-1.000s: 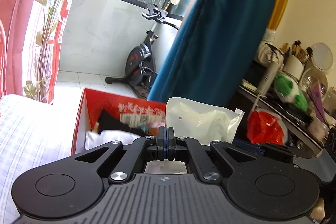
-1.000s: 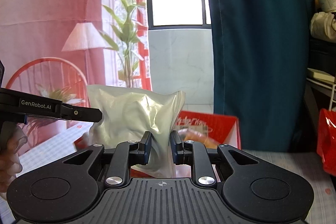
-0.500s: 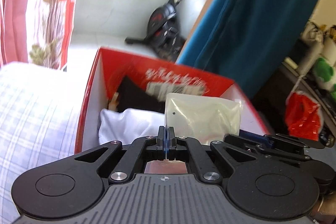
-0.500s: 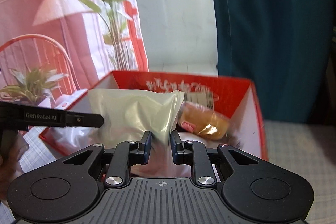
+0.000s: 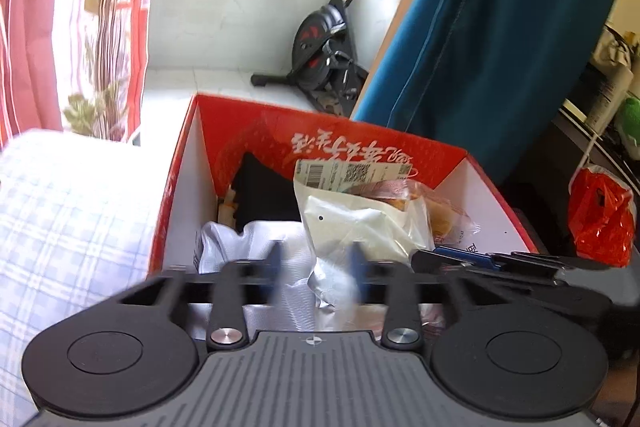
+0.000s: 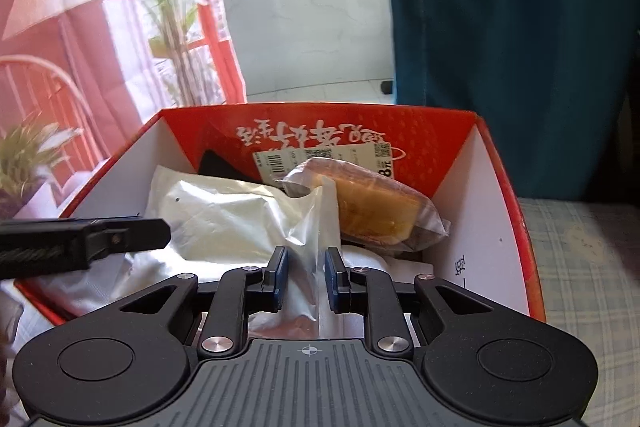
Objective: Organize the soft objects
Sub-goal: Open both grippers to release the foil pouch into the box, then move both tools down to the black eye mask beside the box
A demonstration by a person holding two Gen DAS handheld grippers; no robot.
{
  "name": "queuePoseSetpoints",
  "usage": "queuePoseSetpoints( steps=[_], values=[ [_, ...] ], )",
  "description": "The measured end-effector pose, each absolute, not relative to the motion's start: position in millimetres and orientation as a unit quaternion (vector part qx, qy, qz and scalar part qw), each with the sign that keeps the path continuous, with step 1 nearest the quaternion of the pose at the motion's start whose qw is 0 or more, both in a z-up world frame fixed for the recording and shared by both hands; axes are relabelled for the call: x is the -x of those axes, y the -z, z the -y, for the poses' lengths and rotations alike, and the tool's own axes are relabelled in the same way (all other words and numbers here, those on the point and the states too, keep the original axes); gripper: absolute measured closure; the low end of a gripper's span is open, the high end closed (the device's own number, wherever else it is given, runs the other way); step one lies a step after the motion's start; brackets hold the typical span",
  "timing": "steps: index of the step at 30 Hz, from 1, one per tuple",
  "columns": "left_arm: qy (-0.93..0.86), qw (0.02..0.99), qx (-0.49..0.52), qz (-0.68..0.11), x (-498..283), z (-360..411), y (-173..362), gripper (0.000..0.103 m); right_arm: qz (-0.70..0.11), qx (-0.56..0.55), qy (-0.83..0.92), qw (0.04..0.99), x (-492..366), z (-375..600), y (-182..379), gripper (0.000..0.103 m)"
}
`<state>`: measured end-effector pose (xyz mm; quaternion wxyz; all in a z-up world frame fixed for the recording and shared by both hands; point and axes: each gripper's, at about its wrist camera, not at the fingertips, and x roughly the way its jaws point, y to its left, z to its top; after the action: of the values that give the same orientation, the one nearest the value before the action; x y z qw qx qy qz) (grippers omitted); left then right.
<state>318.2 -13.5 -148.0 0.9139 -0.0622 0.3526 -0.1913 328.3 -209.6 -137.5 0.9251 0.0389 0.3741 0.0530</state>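
A red cardboard box (image 5: 176,187) (image 6: 516,195) stands open on a checked bedsheet. A white plastic-wrapped soft pack (image 5: 360,227) (image 6: 236,223) lies inside it on other packed items. My left gripper (image 5: 316,267) is open at the box's near edge, its blurred fingers either side of the pack's lower end. My right gripper (image 6: 306,271) has its jaws slightly apart with the pack's thin edge flap between them; contact is unclear. A clear bag with an orange-brown item (image 6: 372,207) (image 5: 436,207) lies at the box's right, and a white bagged cloth (image 5: 248,247) at the left.
The checked bedsheet (image 5: 72,211) (image 6: 588,267) surrounds the box. A teal curtain (image 5: 500,39) hangs behind. An exercise bike (image 5: 324,51) stands on the tiled balcony. A red plastic bag (image 5: 600,219) and cluttered shelf are at the right. A black item (image 5: 264,195) is in the box.
Both grippers came down with the white pack from above the box into it. My left gripper, shut on the pack's edge before, has opened. The pack now rests in the box.
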Motion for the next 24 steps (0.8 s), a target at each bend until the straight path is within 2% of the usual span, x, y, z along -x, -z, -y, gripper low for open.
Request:
queuePoseSetpoints(
  steps=[3, 4, 5, 8, 11, 16, 19, 24],
  values=[
    [0.185, 0.924, 0.033, -0.335, -307.1, 16.0, 137.7, 0.036, -0.364, -0.027, -0.038, 0.930, -323.0, 209.2, 133.3, 0.081],
    [0.181, 0.926, 0.026, -0.330, -302.6, 15.7, 134.4, 0.029, -0.356, -0.017, -0.032, 0.934, -319.1, 207.8, 131.7, 0.073],
    [0.179, 0.929, 0.021, -0.323, -299.2, 15.3, 132.0, 0.023, -0.349, -0.015, -0.028, 0.937, -315.1, 207.9, 129.7, 0.071],
    [0.173, 0.937, 0.001, -0.304, -286.2, 16.3, 123.5, 0.013, -0.323, -0.026, -0.027, 0.946, -298.7, 213.0, 122.5, 0.068],
    [0.166, 0.942, -0.018, -0.293, -273.5, 18.4, 116.3, 0.008, -0.307, -0.019, -0.027, 0.951, -285.6, 217.3, 116.3, 0.057],
    [0.157, 0.945, -0.025, -0.286, -257.9, 17.8, 112.8, 0.003, -0.268, -0.007, -0.027, 0.963, -258.1, 223.2, 106.8, 0.018],
    [0.154, 0.945, -0.031, -0.286, -247.5, 16.0, 113.2, 0.000, -0.251, 0.003, -0.030, 0.968, -244.9, 226.1, 102.5, 0.004],
    [0.142, 0.946, -0.037, -0.290, -231.7, 10.2, 115.1, 0.000, -0.233, -0.001, -0.048, 0.971, -221.7, 230.5, 102.7, 0.001]
  ],
)
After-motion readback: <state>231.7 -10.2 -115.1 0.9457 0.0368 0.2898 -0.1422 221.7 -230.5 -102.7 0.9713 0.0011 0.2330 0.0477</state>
